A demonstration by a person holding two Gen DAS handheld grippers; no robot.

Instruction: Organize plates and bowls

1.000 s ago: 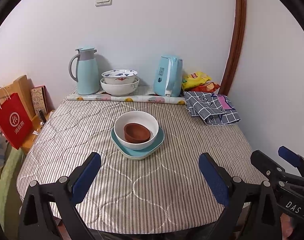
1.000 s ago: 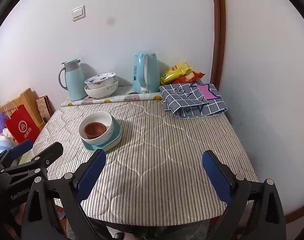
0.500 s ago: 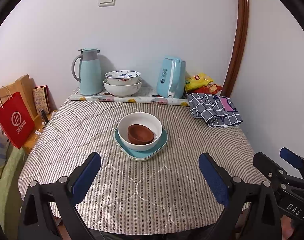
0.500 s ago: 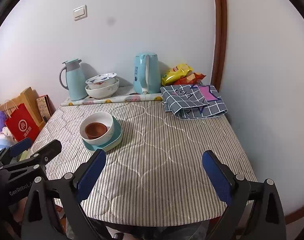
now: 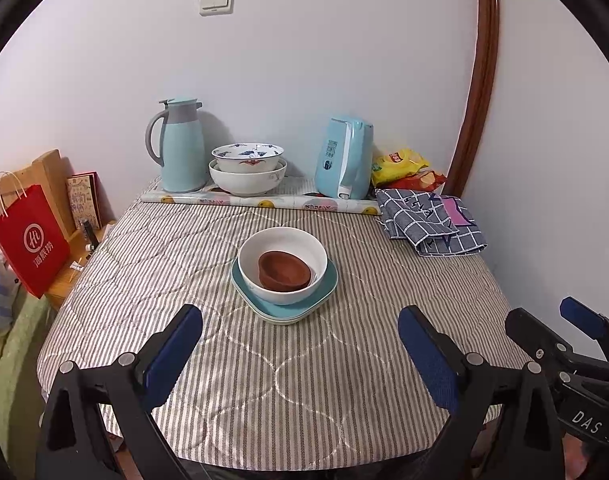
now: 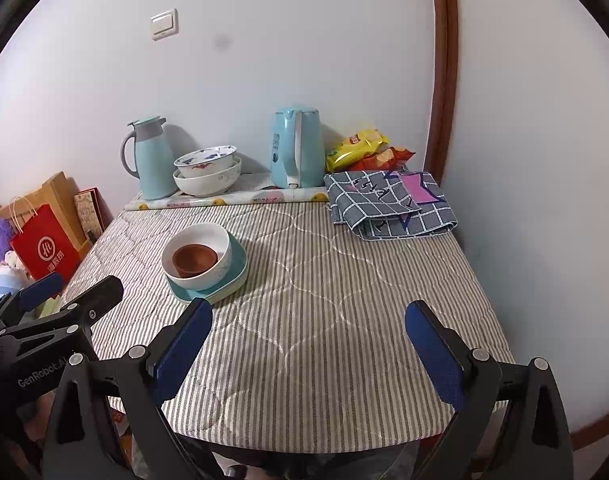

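Observation:
A small brown bowl [image 5: 283, 271] [image 6: 194, 259] sits inside a white bowl [image 5: 282, 240] [image 6: 214, 236], which rests on stacked teal plates [image 5: 324, 296] [image 6: 234, 276] mid-table. Two patterned white bowls [image 5: 248, 164] [image 6: 208, 170] are nested at the back by the wall. My left gripper [image 5: 300, 352] hangs open over the near table edge, well short of the stack, nothing between its fingers. My right gripper [image 6: 308, 344] is open too, to the right of the stack and empty. Each gripper shows at the edge of the other's view.
The striped table cover [image 5: 232, 360] ends just below the grippers. At the back stand a teal thermos jug [image 5: 180, 148], a teal kettle [image 5: 346, 158], snack bags [image 5: 404, 166] and a folded checked cloth [image 5: 428, 220]. A red paper bag [image 5: 30, 236] stands off the left side.
Both views have drifted slightly back and up from the table. The stack appears a little further right in the left wrist view. Both grippers stay open.

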